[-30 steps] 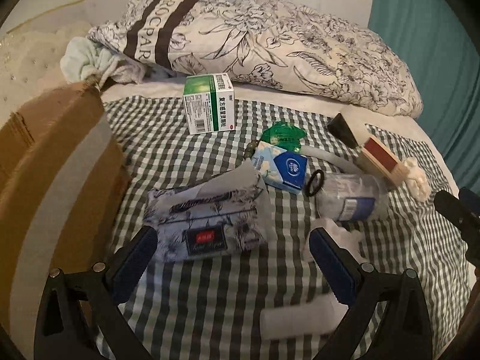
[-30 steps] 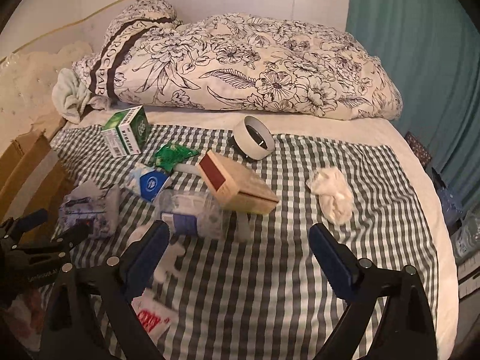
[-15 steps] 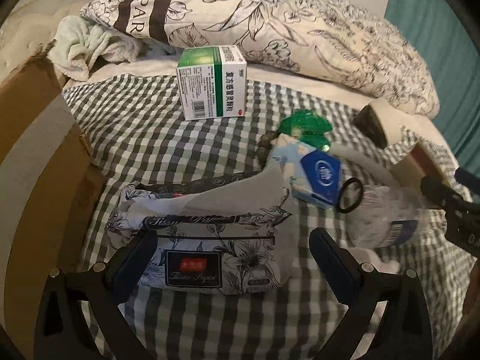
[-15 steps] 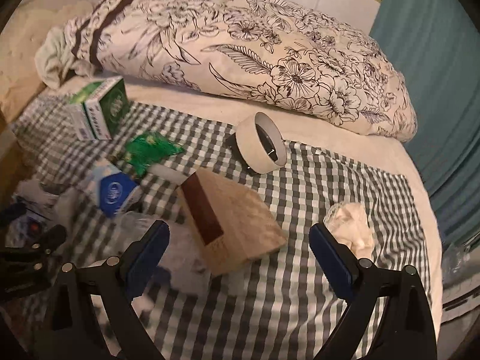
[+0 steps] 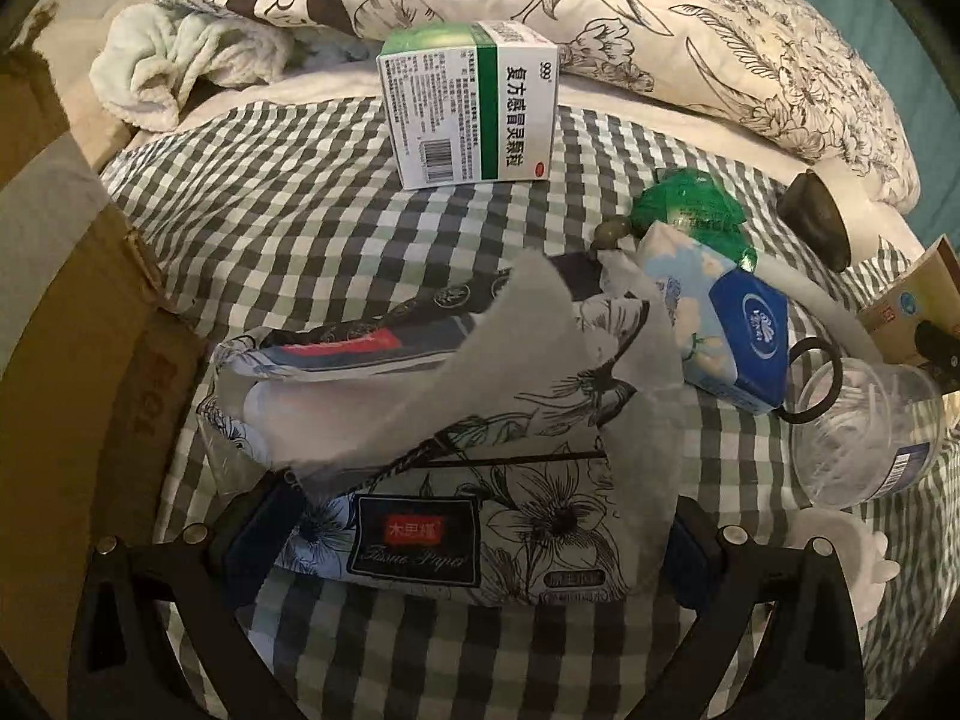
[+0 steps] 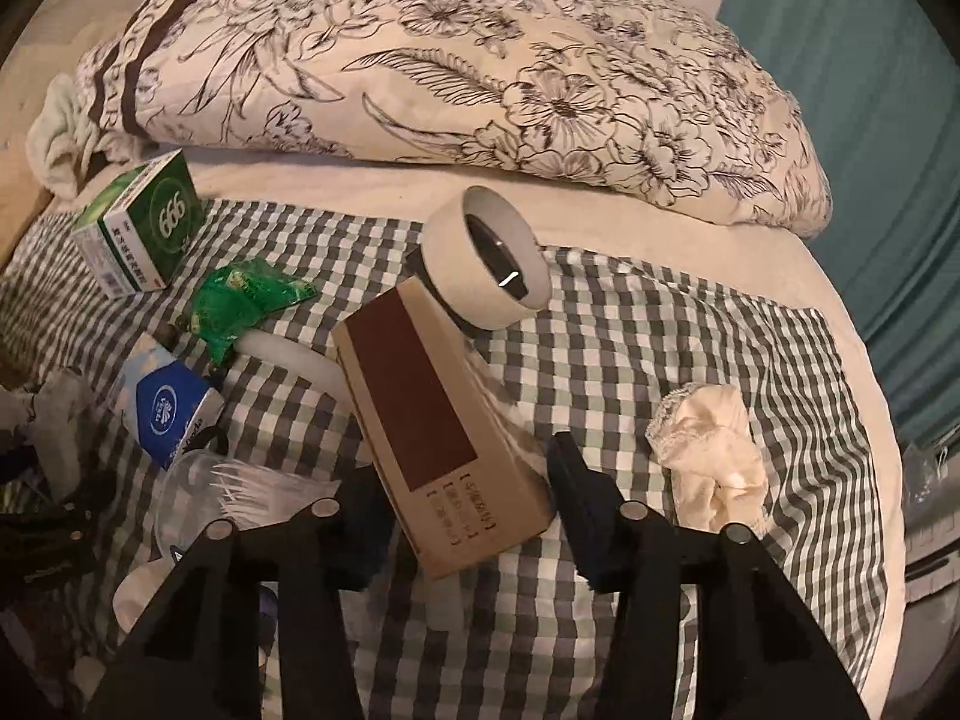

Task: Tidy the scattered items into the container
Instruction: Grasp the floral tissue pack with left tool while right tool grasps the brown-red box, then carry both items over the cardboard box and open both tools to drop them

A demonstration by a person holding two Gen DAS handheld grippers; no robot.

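Brown carton (image 6: 447, 444), on the checked cloth (image 6: 660, 348) beside the tape roll (image 6: 486, 267): long axis running from the tape roll toward the camera, printed end nearest. Probably light and stiff; best taken across the two long side faces. Bracketed by the right gripper (image 6: 462, 507), jaws closing, pads just beside the sides, contact not certain. Soft tissue pack (image 5: 456, 480), long axis crosswise, loose sheet standing up: light, crushable, best held at its ends. Straddled by the left gripper (image 5: 474, 531), spread wide. Cardboard box (image 5: 72, 372) at left, likely the container.
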